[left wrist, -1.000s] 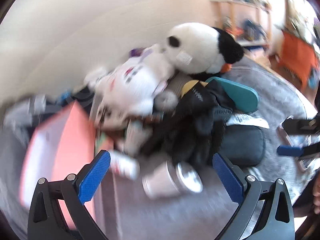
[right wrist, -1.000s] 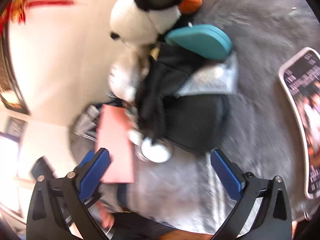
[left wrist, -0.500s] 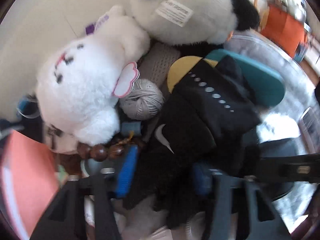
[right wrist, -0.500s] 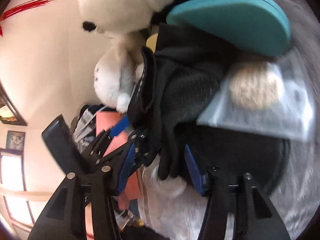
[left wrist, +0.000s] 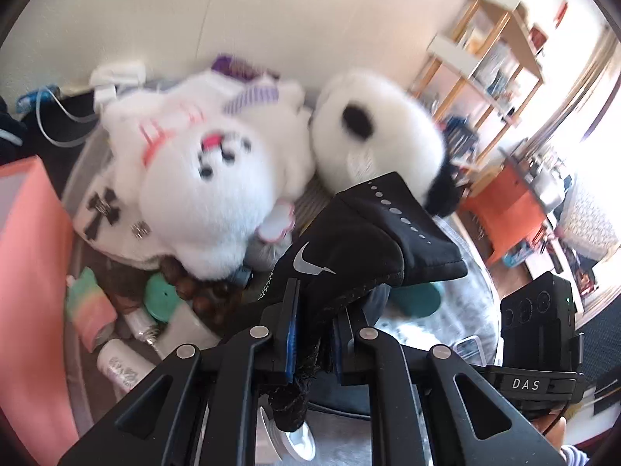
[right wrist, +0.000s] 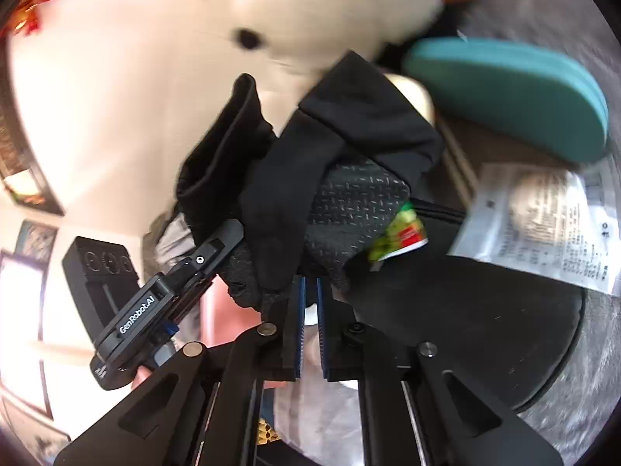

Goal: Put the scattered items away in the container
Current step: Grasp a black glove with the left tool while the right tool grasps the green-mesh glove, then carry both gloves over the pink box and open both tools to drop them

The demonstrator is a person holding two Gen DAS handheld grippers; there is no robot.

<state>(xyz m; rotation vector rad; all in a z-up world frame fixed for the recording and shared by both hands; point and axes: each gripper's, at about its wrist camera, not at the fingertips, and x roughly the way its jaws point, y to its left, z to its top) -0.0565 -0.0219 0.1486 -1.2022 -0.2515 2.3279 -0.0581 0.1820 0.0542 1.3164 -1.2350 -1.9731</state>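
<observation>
Now both grippers, left (left wrist: 312, 326) & right (right wrist: 309, 320), pinch black gloves (left wrist: 349, 248) lifted just above pile; step = grab/lift; next needs carry to container, not identifiable.

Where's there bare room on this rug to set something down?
Bare grey rug right of the black round cushion, below the paper sheet. Crowded by the white plush, panda plush and black glove.
</observation>
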